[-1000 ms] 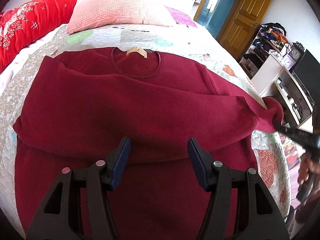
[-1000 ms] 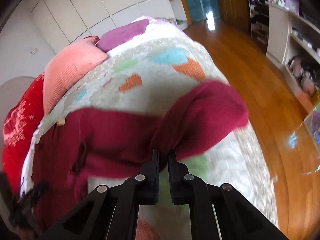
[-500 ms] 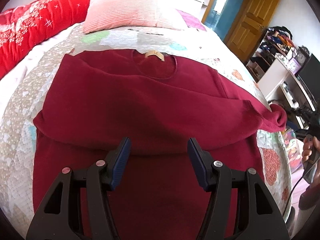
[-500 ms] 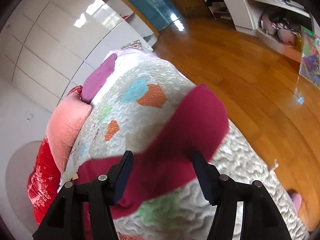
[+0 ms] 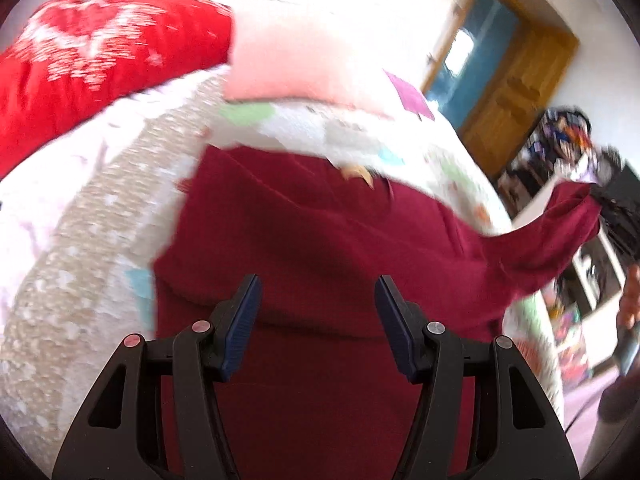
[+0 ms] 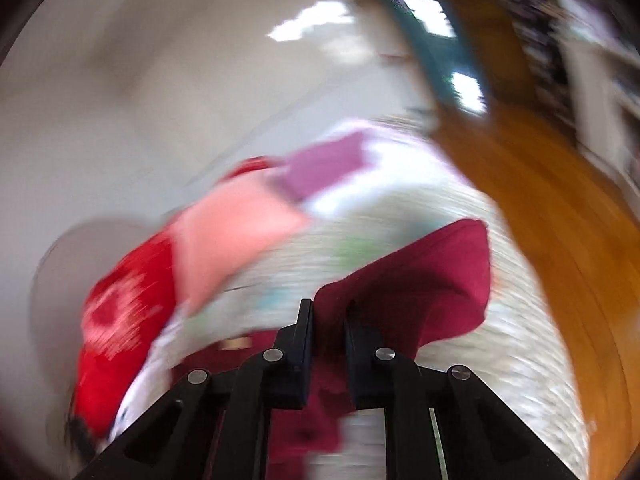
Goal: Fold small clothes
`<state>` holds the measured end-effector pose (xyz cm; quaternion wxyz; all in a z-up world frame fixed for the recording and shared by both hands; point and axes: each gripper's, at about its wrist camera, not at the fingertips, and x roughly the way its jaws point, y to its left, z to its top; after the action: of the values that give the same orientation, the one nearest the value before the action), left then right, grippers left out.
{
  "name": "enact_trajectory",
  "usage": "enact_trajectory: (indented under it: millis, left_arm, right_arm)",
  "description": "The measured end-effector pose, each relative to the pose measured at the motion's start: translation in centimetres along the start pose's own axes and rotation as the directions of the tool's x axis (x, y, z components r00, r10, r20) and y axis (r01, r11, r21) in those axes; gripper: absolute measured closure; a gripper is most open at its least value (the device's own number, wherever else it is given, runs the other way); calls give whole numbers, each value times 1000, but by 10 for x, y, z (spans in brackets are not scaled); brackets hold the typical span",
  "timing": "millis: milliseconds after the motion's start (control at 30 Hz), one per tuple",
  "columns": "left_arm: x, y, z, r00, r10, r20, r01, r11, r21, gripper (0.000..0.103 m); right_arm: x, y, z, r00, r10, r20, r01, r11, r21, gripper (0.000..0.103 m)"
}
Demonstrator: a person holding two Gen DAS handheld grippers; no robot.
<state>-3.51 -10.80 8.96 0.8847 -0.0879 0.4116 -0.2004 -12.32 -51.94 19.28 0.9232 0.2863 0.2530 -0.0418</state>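
A dark red sweater (image 5: 320, 248) lies flat on the quilted bed, neck label at the far side. My left gripper (image 5: 318, 284) hovers open over its body with nothing between the fingers. The sweater's right sleeve (image 5: 560, 232) is lifted off the bed toward the right edge of the left wrist view. In the blurred right wrist view my right gripper (image 6: 329, 303) is closing, and its jaws pinch the sleeve cuff (image 6: 420, 280), which bunches up above them.
A red pillow (image 5: 80, 64) and a pink pillow (image 5: 288, 64) lie at the head of the patchwork quilt (image 5: 100, 240). Beyond the bed's right side are a wooden door (image 5: 516, 92), cluttered shelves (image 5: 560, 152) and wooden floor (image 6: 560, 220). A hand (image 5: 630, 296) shows at the right.
My right gripper let the cuff go, stood open around it, then closed on it again and rose with it. The sleeve now hangs lifted. The left gripper moved, still open.
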Motion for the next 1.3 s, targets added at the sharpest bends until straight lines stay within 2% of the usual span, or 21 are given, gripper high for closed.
enact_trajectory:
  millis: [67,100,167,200,233,267,300,400,467,533,600,667,767,867,900,1033,1067,1133,1167,1200,1300]
  left_arm:
    - [-11,17,4,999,2,43,0,998,-55,44]
    - [-14,24,5,998,5,57,-1,997,-78,44]
    - [-19,41,8,998,12,70,-3,992,-125,44]
    - [-20,50,8,998,11,68,-1,989,-149,44]
    - [-20,56,7,998,8,66,3,987,-162,44]
    - [-20,64,6,998,6,64,5,984,-177,43]
    - [-19,69,5,998,10,62,2,982,-187,40]
    - [-13,79,5,998,10,58,3,974,-226,35]
    - [-7,83,6,999,5,53,8,968,-251,34]
    - [-1,86,5,999,2,44,9,966,-258,29]
    - [7,83,7,1000,7,28,0,968,-250,28]
    - [19,78,10,1000,18,0,-17,975,-222,28]
    - [35,67,13,1000,19,-19,-22,984,-175,28]
    - [47,51,16,999,19,-39,-23,994,-105,31]
    - [52,45,17,998,15,-55,-20,997,-81,38]
    - [61,34,19,995,69,-65,-71,997,-21,38]
    - [63,34,19,995,73,-71,-75,997,-24,38]
    - [65,37,18,994,76,-81,-79,996,-41,38]
    - [66,39,18,993,79,-84,-83,996,-44,38]
    - [66,39,17,993,80,-85,-84,996,-44,38]
    - [67,40,15,993,79,-88,-83,996,-33,38]
  right_arm:
    - [10,56,-4,993,117,-35,-120,984,-134,90]
    - [24,92,-14,975,203,-95,-219,952,-216,90]
    - [51,126,-34,941,268,-207,-318,908,-272,90]
    - [74,144,-55,920,262,-290,-348,887,-303,87]
    - [84,150,-67,912,242,-330,-348,883,-316,83]
    - [98,154,-83,900,201,-386,-339,881,-331,74]
    - [109,153,-99,891,159,-426,-320,885,-338,69]
    - [116,128,-118,888,115,-445,-263,921,-287,68]
    - [112,113,-116,892,113,-437,-234,943,-235,66]
    - [99,94,-112,912,99,-397,-193,960,-202,62]
    - [87,76,-105,937,42,-347,-121,970,-211,59]
    - [80,65,-100,946,1,-325,-79,971,-225,59]
    - [75,51,-99,952,-99,-289,11,957,-291,59]
    - [72,49,-108,947,-138,-290,26,933,-358,59]
    - [74,52,-112,945,-152,-289,27,918,-395,59]
    - [78,61,-125,943,-208,-259,45,853,-521,59]
    - [84,62,-127,943,-211,-256,47,849,-527,59]
    - [97,61,-128,940,-226,-256,60,847,-529,74]
    - [102,60,-128,935,-257,-245,87,836,-542,88]
    - [103,57,-128,932,-272,-239,104,835,-541,89]
    - [80,48,-127,942,-218,-256,70,872,-485,91]
